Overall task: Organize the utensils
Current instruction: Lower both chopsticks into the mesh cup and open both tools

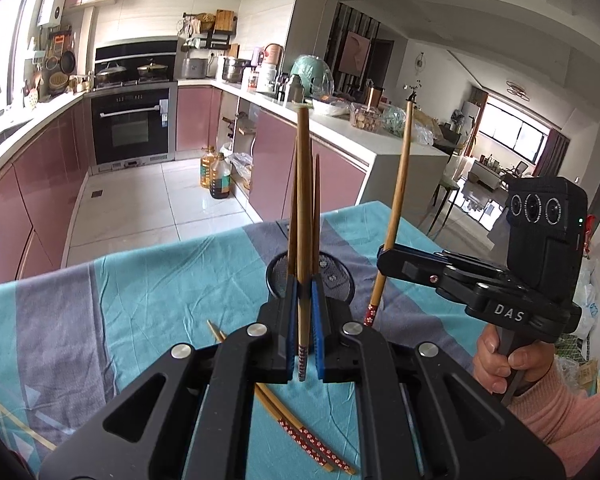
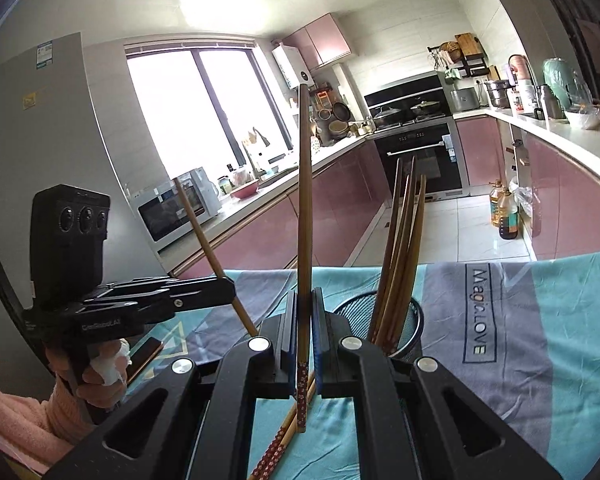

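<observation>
1. Chopsticks of brown bamboo with red flowered ends are the work: several stand in the black wire-mesh holder (image 2: 400, 320) on the teal and grey tablecloth (image 2: 540, 320).
2. Left gripper (image 1: 305, 312) is clenched on one upright chopstick (image 1: 303, 200); right gripper (image 2: 305, 320) is clenched on another (image 2: 305, 200).
3. Two loose chopsticks (image 1: 300, 432) lie on the cloth beneath.
4. Step in hand, as I judge it: carrying both sticks to the holder. Next, lower each flowered end into the mesh mouth without knocking the standing ones.

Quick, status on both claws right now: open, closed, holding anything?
Left claw: closed on one upright chopstick.
Right claw: closed on one upright chopstick, beside the mesh holder.
</observation>
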A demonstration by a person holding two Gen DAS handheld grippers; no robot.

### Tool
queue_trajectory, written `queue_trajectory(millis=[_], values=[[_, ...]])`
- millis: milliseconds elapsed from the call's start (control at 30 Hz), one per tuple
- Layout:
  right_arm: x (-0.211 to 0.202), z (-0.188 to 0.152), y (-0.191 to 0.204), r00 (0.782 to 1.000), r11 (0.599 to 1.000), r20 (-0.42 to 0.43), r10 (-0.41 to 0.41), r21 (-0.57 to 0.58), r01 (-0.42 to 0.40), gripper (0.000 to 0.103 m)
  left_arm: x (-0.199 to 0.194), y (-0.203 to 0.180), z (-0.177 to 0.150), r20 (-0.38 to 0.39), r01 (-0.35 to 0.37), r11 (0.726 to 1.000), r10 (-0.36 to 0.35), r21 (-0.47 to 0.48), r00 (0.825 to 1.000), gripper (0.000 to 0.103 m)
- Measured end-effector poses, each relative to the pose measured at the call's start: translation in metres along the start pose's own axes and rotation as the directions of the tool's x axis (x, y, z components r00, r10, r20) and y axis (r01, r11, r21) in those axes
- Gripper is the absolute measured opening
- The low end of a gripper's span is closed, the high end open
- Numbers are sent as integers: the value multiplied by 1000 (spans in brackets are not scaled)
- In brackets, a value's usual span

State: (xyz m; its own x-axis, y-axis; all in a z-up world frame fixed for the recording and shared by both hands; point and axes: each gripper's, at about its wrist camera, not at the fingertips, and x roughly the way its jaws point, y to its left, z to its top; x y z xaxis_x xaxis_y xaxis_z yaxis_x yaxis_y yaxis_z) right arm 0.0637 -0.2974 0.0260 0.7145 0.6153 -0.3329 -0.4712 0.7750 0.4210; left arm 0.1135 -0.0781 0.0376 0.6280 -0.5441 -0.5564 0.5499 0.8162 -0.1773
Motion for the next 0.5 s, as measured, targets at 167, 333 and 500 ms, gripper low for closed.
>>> queue_trajectory(millis=[167, 333, 500], values=[[4, 10, 1, 1000, 1000, 10, -11, -9, 11, 6, -9, -4, 13, 33, -3, 1000, 2, 15, 999, 7], [4, 20, 2, 999, 999, 25, -23, -23, 23, 6, -19, -10, 25, 67, -5, 999, 3, 34, 998, 7], [2, 28, 3, 999, 999, 43, -32, -30, 33, 6, -32, -14, 31, 105, -2, 999, -3, 45, 994, 7]])
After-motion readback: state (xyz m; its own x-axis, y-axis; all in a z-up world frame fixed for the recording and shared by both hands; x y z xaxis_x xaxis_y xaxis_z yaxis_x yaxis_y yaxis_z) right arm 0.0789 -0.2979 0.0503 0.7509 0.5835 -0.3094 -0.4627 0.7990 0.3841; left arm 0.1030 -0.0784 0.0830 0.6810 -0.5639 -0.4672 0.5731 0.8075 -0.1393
